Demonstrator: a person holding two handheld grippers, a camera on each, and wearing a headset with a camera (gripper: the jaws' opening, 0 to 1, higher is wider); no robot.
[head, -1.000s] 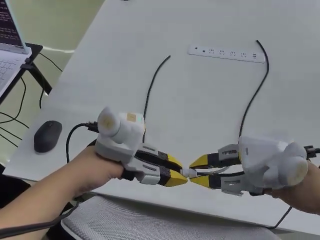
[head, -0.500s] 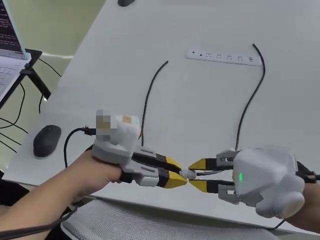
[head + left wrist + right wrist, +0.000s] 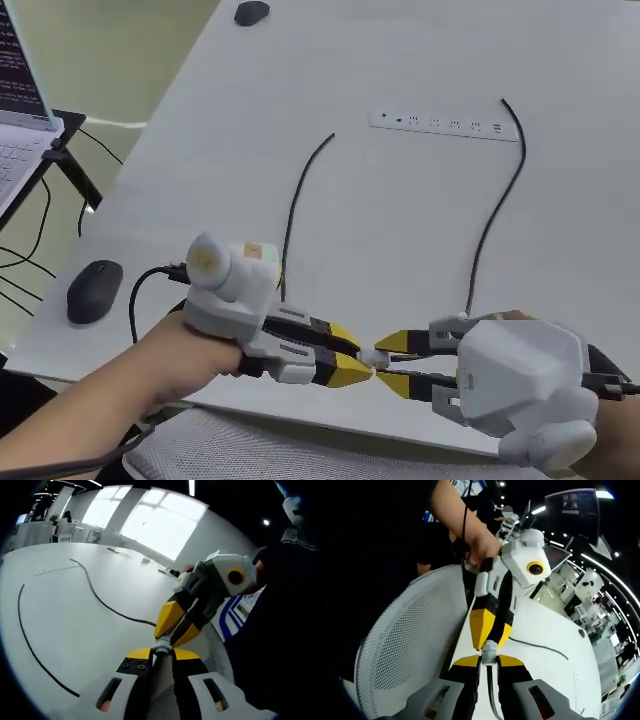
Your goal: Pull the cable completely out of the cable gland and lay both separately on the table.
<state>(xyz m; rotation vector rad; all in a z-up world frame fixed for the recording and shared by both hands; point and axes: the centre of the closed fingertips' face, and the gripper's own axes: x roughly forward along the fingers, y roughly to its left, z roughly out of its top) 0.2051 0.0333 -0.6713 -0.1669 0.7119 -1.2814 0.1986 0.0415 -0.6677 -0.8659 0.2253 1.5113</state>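
Right hand-held gripper [image 3: 385,362] has rolled lower; it pinches the limp cable [image 3: 488,685] just behind the light, slick cable gland [image 3: 372,354], clamped in the left hand-held gripper [image 3: 362,363] over the surface [image 3: 400,200] edge.

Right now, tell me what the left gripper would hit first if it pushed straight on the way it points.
The right gripper, most likely: its yellow jaw tips sit just past the cable gland that the left gripper is shut on, head-on. The gap looks tiny, though depth is unclear.
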